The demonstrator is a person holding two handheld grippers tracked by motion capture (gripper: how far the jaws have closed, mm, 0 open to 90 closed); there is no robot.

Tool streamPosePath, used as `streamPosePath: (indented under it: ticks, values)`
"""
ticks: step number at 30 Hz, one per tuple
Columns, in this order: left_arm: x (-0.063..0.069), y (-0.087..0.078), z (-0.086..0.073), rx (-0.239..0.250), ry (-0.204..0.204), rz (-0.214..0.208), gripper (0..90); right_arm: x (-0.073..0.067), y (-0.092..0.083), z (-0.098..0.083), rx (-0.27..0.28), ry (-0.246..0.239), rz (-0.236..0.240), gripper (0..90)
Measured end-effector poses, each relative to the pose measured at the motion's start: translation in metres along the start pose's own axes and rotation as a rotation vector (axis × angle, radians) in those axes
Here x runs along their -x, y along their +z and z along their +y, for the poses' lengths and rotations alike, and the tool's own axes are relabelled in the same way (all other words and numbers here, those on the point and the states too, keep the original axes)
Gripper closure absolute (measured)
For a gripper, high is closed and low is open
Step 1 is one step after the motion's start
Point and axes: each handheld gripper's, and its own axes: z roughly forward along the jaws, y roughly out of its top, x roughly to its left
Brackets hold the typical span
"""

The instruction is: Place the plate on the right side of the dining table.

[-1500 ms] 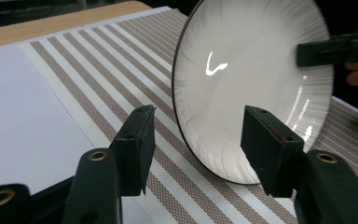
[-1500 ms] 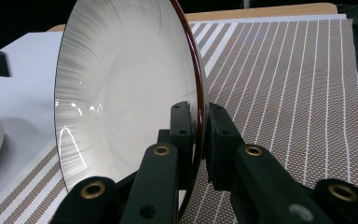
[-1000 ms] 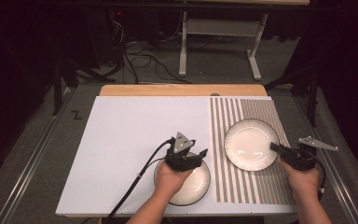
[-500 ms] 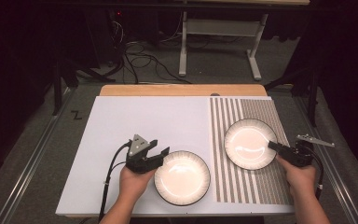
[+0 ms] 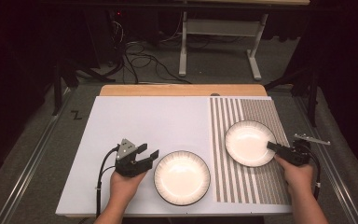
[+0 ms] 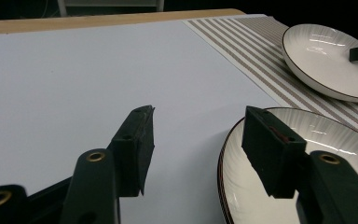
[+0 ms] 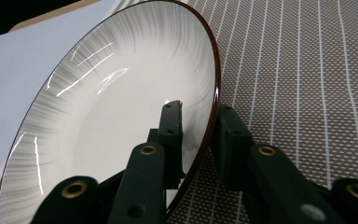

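A white plate with a dark rim (image 5: pixel 182 178) (image 6: pixel 335 158) lies on the white mat near the front. My left gripper (image 5: pixel 148 150) (image 6: pixel 200 126) hovers just left of it, open, with nothing between its jaws. A second matching plate (image 5: pixel 248 142) (image 7: pixel 112 116) (image 6: pixel 331 56) lies on the striped mat. My right gripper (image 5: pixel 272 146) (image 7: pixel 200 121) straddles its near right rim, one jaw inside the plate and one outside. Its jaws have just been opening, the rim stays between them, and a gap shows beside the rim.
The white mat (image 5: pixel 144 121) covers the left and middle of the table, the brown striped mat (image 5: pixel 261 186) the right. A wooden table edge (image 5: pixel 182 89) runs along the back. Cables and a metal stand (image 5: pixel 214 42) are on the floor beyond.
My left gripper has moved from over the front plate to its left side. The right gripper has stayed at the other plate's rim.
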Motion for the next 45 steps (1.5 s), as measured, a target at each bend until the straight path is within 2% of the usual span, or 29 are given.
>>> streamPosePath:
  ticks: [1,2,9,16,18,25,34,39,43,45]
  values:
    - [0.000,0.000,0.000,-0.003,0.001,0.001,44.1,0.001,0.001,0.000,0.002,-0.001,0.001,75.8]
    - [0.000,0.000,0.000,-0.002,0.001,0.003,44.1,0.001,0.001,-0.001,-0.011,0.018,0.000,75.6]
    - [0.000,0.000,-0.002,-0.004,-0.003,0.001,44.1,0.003,0.004,-0.002,-0.022,0.026,-0.014,74.2]
    - [0.002,0.004,-0.003,-0.013,0.008,0.002,44.8,0.000,0.005,-0.003,-0.048,-0.030,-0.063,70.6]
    - [0.002,0.005,-0.003,-0.015,0.009,0.003,44.7,0.000,0.005,-0.003,-0.042,-0.047,-0.069,70.3]
    - [0.002,0.005,-0.002,-0.016,0.008,0.005,44.5,0.000,-0.003,0.001,0.004,-0.055,-0.077,62.2]
    - [0.000,0.002,-0.001,-0.011,0.012,0.018,43.1,-0.004,-0.011,0.001,0.012,-0.079,-0.108,54.1]
    - [-0.001,-0.001,-0.001,-0.013,0.011,0.021,41.7,-0.010,-0.017,0.002,0.023,-0.121,-0.125,51.7]
    - [-0.002,-0.006,-0.002,-0.018,0.021,0.030,39.6,-0.022,-0.024,0.001,0.055,-0.166,-0.125,46.4]
    - [-0.004,-0.011,-0.002,-0.016,0.018,0.028,38.6,-0.029,-0.028,-0.001,0.070,-0.206,-0.123,42.7]
